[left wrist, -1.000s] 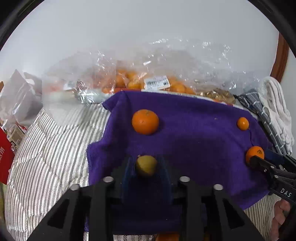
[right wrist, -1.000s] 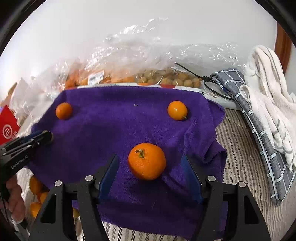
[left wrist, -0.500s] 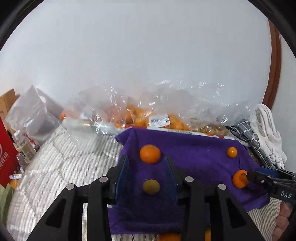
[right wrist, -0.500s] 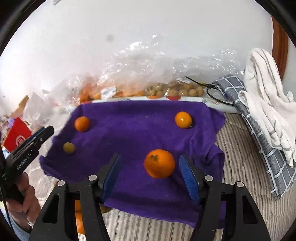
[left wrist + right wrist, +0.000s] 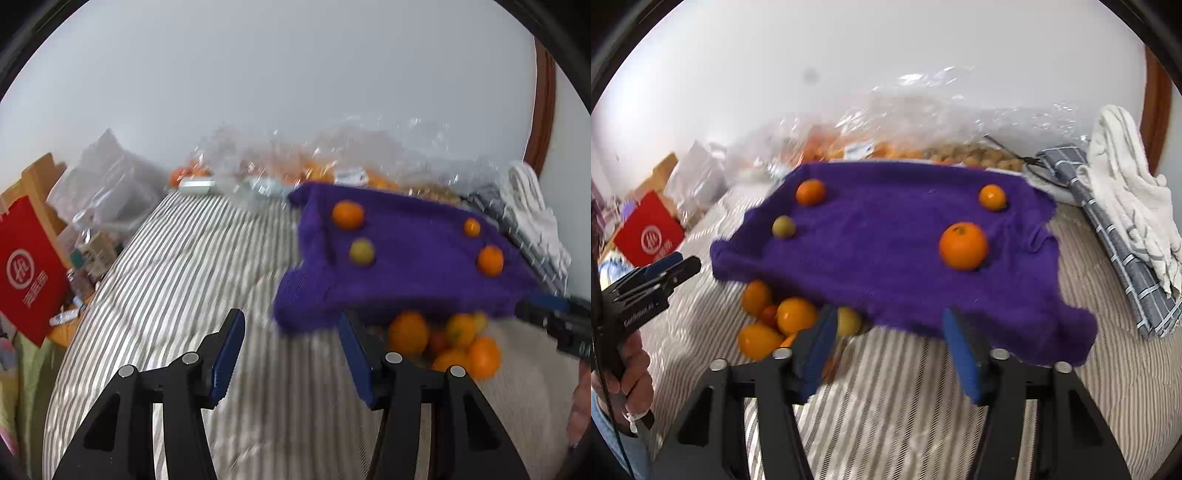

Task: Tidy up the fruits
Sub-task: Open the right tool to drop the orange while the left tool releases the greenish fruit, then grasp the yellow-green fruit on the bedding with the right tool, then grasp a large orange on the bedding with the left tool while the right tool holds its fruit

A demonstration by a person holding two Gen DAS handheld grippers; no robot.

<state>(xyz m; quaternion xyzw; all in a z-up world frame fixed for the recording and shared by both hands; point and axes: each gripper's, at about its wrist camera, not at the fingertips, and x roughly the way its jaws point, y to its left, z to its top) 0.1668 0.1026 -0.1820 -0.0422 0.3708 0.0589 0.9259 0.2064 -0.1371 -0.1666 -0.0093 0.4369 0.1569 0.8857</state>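
Note:
A purple towel (image 5: pixel 886 251) lies on a striped bed and carries a large orange (image 5: pixel 963 245), two small oranges (image 5: pixel 810 192) (image 5: pixel 992 197) and a yellow-green fruit (image 5: pixel 783 226). The towel (image 5: pixel 406 258) and the yellow-green fruit (image 5: pixel 362 251) also show in the left wrist view. A pile of oranges (image 5: pixel 775 317) (image 5: pixel 443 339) lies at the towel's near left edge. My left gripper (image 5: pixel 290 350) is open and empty over the bedding, left of the towel. My right gripper (image 5: pixel 888 350) is open and empty, in front of the towel.
Clear plastic bags of fruit (image 5: pixel 886 144) lie along the wall behind the towel. A white and a grey checked cloth (image 5: pixel 1119 206) lie at the right. A red bag (image 5: pixel 26 269) and boxes stand at the bed's left edge. Striped bedding (image 5: pixel 177 277) spreads left of the towel.
My left gripper opened, left the yellow-green fruit on the towel and pulled back to the left. My right gripper drew back from the large orange, which stays on the towel.

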